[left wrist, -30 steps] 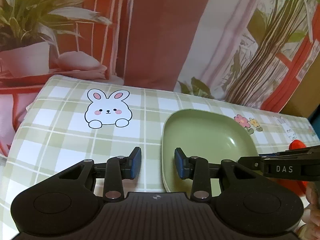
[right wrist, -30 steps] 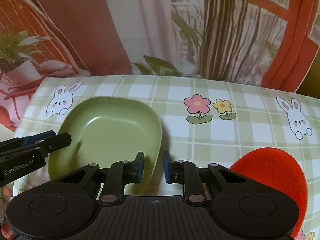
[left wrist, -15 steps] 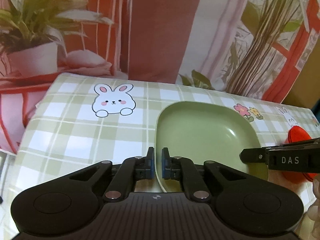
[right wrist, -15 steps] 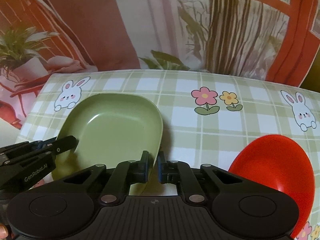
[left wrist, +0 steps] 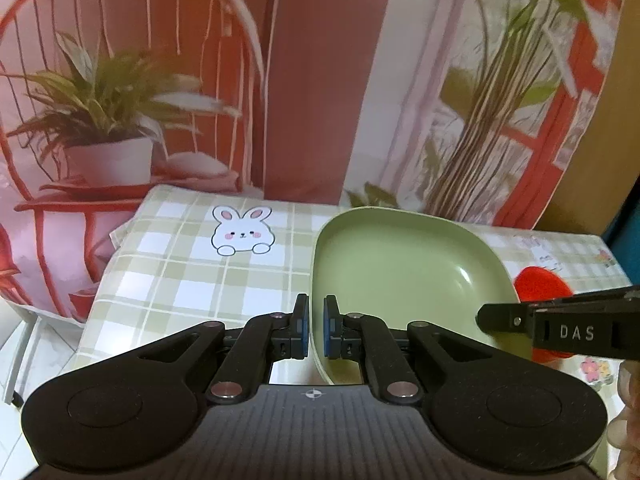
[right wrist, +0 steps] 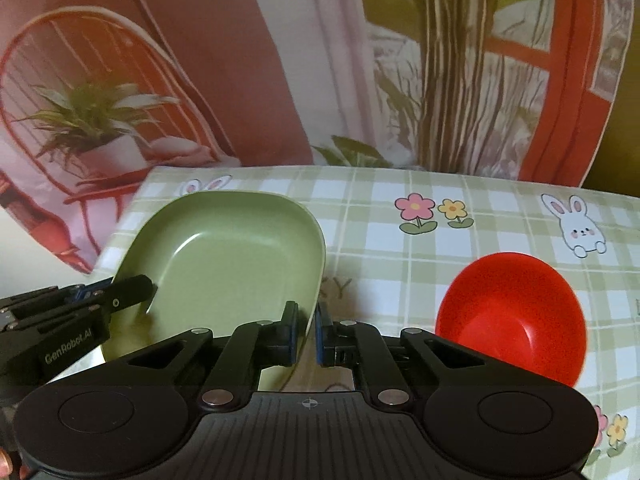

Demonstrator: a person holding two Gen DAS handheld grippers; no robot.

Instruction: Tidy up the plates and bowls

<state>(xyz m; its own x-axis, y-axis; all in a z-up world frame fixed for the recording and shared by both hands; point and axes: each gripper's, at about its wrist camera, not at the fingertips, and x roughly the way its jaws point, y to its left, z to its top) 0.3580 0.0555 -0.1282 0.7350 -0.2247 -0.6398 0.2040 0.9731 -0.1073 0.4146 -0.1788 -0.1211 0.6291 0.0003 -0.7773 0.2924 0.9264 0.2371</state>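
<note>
Tongs on the left (left wrist: 316,326) are clamped on the near-left rim of the green plate (left wrist: 404,276), one blue pad on either side of its wall. In this left wrist view the plate is tilted, raised off the checked worktop (left wrist: 180,280), whose cloth carries a printed rabbit (left wrist: 242,232). The right tongs (left wrist: 484,316) reach in from the right edge over the plate's far side, and the red bowl (left wrist: 540,280) peeps out behind them.

From the right wrist view, the right tongs (right wrist: 306,334) are pinched on the plate's (right wrist: 224,256) near-right rim. The left tongs (right wrist: 150,288) grip its left edge. The red bowl (right wrist: 516,316) sits upright on the worktop (right wrist: 380,248), near the plate but apart from it, below the printed flowers (right wrist: 434,214).
</note>
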